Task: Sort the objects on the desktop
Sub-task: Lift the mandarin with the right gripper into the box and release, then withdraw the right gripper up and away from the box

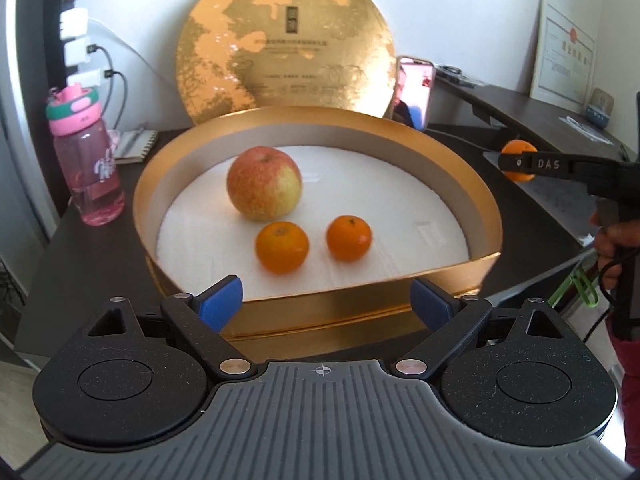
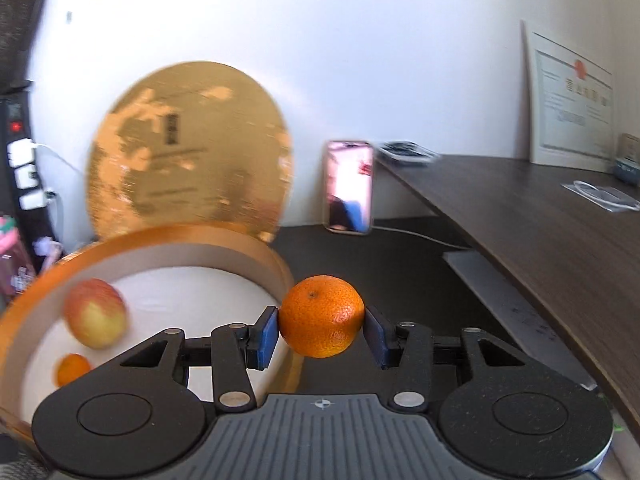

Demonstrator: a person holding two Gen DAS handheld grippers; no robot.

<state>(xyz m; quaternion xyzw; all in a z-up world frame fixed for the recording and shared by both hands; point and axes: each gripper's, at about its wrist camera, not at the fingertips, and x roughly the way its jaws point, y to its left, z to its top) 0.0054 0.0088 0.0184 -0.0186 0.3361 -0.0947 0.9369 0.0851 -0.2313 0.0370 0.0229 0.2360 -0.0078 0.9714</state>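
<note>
Both differ — right gripper (image 2: pixel 321 330) clamps a tangerine (image 2: pixel 322 316), left gripper (image 1: pixel 326 300) gapes.

1. We read "DAS" in white letters on the black finger of the right claw (image 1: pixel 520 164), seen from the left wrist view.
2. Gold lid (image 1: pixel 285 44): has print, too small and blurred for us to read.
3. Framed certificate (image 1: pixel 564 66): print illegible.
4. Pink bottle (image 1: pixel 89 160): white lettering, unreadable.

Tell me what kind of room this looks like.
Probably an office or home study: a dark desk, a framed certificate against the wall, and a power strip with chargers plugged in.
</note>
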